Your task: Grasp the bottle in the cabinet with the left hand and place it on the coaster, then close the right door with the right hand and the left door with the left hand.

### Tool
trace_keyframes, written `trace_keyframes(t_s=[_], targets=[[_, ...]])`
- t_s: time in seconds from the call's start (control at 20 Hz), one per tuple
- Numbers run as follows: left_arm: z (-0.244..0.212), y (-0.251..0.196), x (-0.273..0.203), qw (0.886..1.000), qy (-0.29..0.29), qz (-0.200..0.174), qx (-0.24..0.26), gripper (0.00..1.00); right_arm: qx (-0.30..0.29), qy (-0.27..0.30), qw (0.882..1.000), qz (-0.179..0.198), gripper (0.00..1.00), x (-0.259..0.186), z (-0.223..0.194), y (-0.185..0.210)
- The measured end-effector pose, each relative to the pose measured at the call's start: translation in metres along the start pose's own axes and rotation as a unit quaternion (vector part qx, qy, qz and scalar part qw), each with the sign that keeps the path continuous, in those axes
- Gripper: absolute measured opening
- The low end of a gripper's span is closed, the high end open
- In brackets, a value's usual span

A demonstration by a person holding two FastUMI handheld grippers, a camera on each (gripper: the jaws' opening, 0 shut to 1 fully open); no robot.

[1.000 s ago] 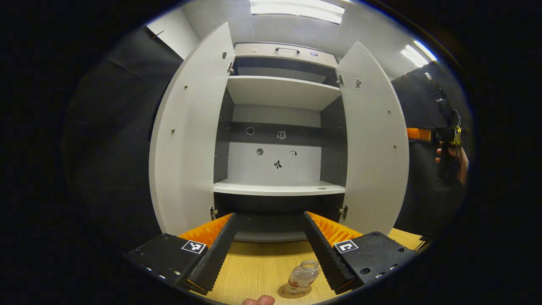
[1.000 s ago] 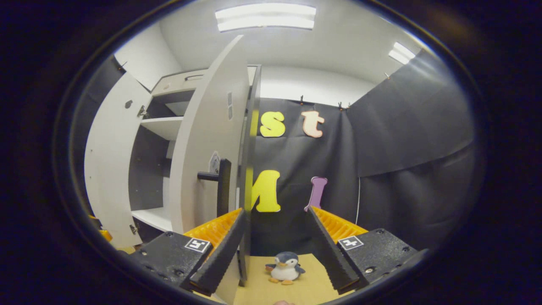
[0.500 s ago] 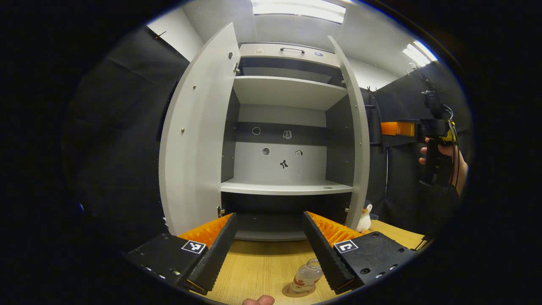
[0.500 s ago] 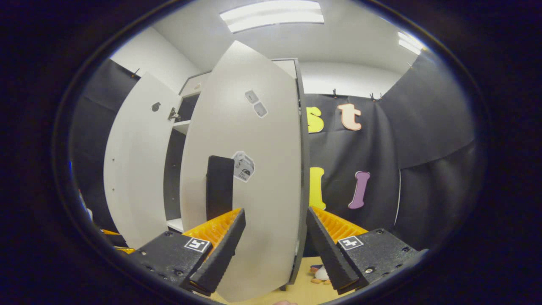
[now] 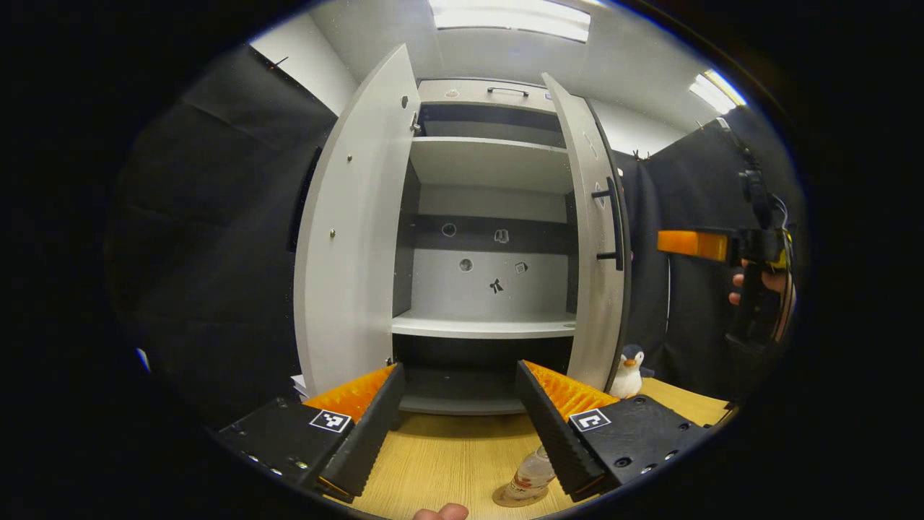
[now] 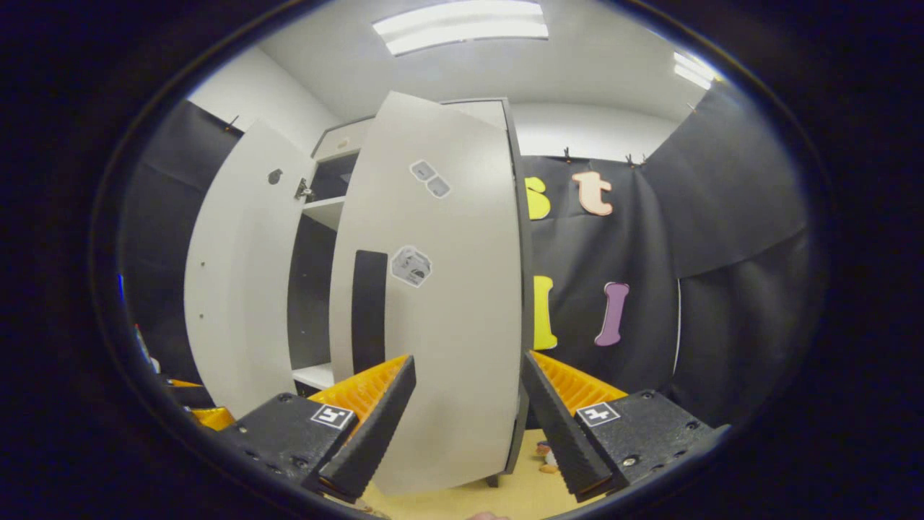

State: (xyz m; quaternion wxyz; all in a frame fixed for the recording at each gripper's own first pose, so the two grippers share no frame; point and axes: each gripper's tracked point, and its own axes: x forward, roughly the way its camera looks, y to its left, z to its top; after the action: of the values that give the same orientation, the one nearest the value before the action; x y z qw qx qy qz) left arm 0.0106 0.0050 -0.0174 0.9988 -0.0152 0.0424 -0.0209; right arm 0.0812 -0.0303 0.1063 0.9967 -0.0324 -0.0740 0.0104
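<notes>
The clear bottle (image 5: 530, 473) stands on a round coaster (image 5: 514, 498) on the wooden table, just by my left gripper's right finger. My left gripper (image 5: 458, 372) is open and holds nothing, facing the cabinet's shelves (image 5: 484, 326). The left door (image 5: 354, 238) stands wide open. The right door (image 5: 595, 253) is swung partway shut, its dark handle (image 5: 613, 224) facing out. In the right gripper view the right door (image 6: 440, 303) and its handle (image 6: 368, 310) are close ahead of my open right gripper (image 6: 465, 361); whether the gripper touches the door is unclear. The right gripper (image 5: 696, 244) is held in a hand at the far right.
A small penguin toy (image 5: 628, 361) sits on the table beside the right door's lower edge; part of the penguin toy (image 6: 545, 455) shows under the door. The wooden table (image 5: 447, 455) stretches in front of the cabinet. Black cloth walls surround the booth.
The right door has swung from wide open to partway shut, with the right gripper following behind it. The left gripper stayed open near the bottle, drifting slightly.
</notes>
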Motion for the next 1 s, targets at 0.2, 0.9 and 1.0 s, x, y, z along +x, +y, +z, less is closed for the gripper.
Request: trace_keyframes(t_s=[0.2,0.9,1.0], targets=[[0.004,-0.003,0.003,1.0,-0.004,-0.006,-0.002,0.94,0.014,0.005,0.999,-0.034,0.97,-0.048,-0.034,0.001],[0.101,0.071,-0.034,0.992,-0.085,0.018,-0.088,0.94,0.009,0.017,1.0,-0.003,0.97,-0.071,-0.071,0.04],[0.117,0.126,-0.049,0.988,-0.099,0.084,-0.078,0.98,0.015,0.02,1.0,0.012,0.97,-0.067,-0.074,0.049]])
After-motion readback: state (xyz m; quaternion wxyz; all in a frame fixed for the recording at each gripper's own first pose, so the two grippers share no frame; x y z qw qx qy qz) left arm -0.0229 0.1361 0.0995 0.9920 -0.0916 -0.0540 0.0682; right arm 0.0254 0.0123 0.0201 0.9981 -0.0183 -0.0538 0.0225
